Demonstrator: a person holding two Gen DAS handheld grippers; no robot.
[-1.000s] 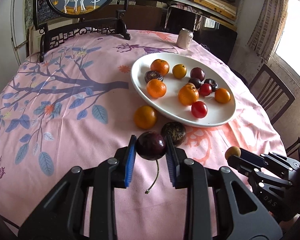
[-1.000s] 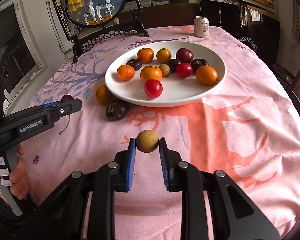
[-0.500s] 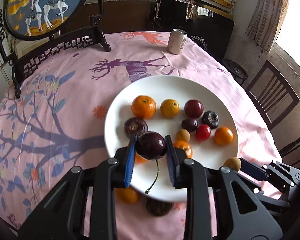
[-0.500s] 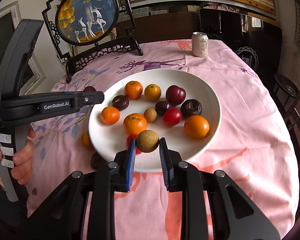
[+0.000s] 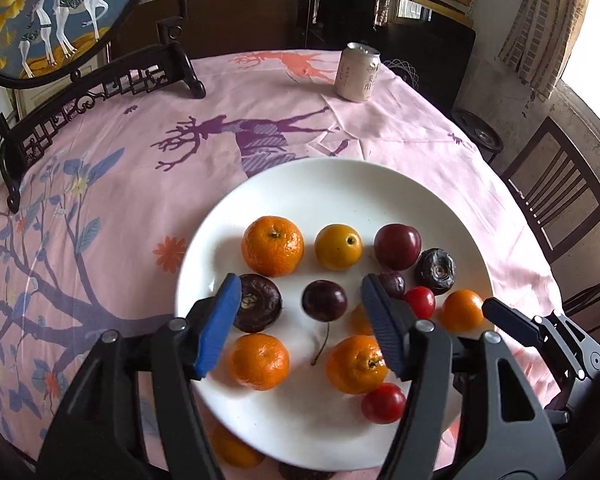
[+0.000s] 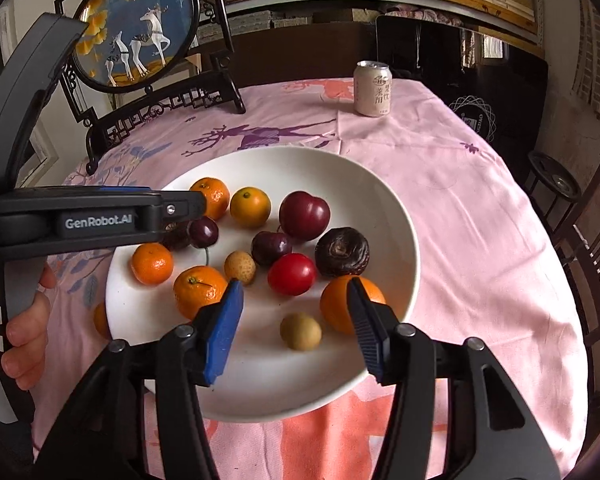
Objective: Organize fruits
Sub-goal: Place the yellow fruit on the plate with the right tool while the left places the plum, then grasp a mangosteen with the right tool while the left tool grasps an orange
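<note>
Both grippers are hovering over the white plate [image 6: 396, 216] to drop fruit: the left gripper [image 5: 300, 320], jaws opening, is releasing the dark cherry [image 5: 324, 300]; the right gripper [image 6: 296, 320], jaws opening, is freeing the tan longan [image 6: 300, 331].

"GenRobot.AI" on left tool [image 6: 100, 222]

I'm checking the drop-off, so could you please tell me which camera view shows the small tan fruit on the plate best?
The right wrist view: the small tan fruit lies unobstructed on the plate, between the opening fingers of the right gripper, untouched. In the left wrist view I cannot find it; the gripper bodies seem to hide it.
</note>
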